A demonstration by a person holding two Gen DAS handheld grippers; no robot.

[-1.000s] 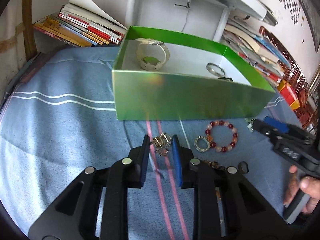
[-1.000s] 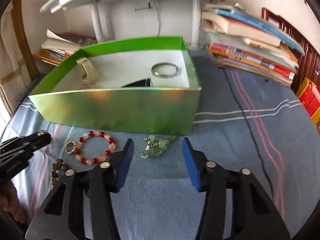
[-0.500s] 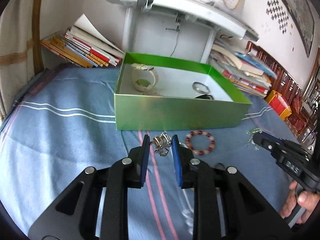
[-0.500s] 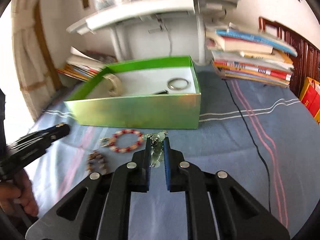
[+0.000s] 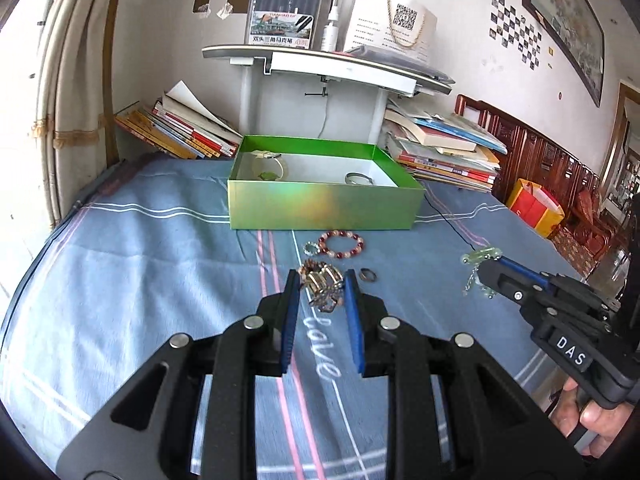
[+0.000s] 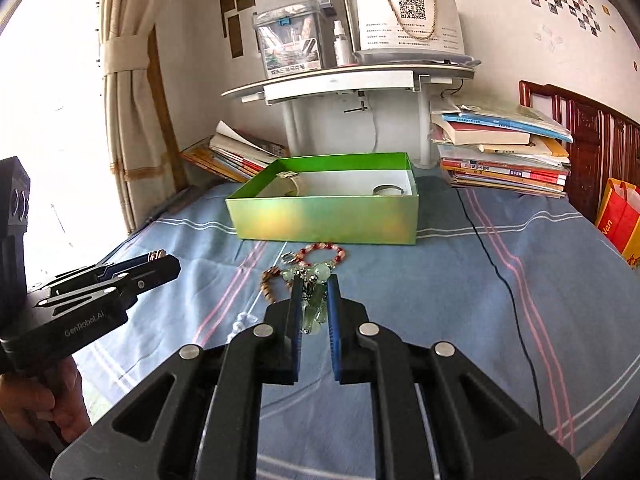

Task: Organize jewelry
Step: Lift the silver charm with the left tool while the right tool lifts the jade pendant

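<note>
— Where are the hands?

— Both raised above the blue cloth (image 5: 132,264), grippers tilted down toward the far green box (image 5: 320,206).

— Jaws?

— Left gripper (image 5: 322,280) clamps a gold bracelet (image 5: 322,286); right gripper (image 6: 315,286) pinches a pale green jade piece (image 6: 314,308).

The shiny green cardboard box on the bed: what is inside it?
Inside the shiny green cardboard box lie a pale bangle-like ring with a green piece on the left and a silver metal ring on the right. The near wall hides the floor close behind it.
</note>
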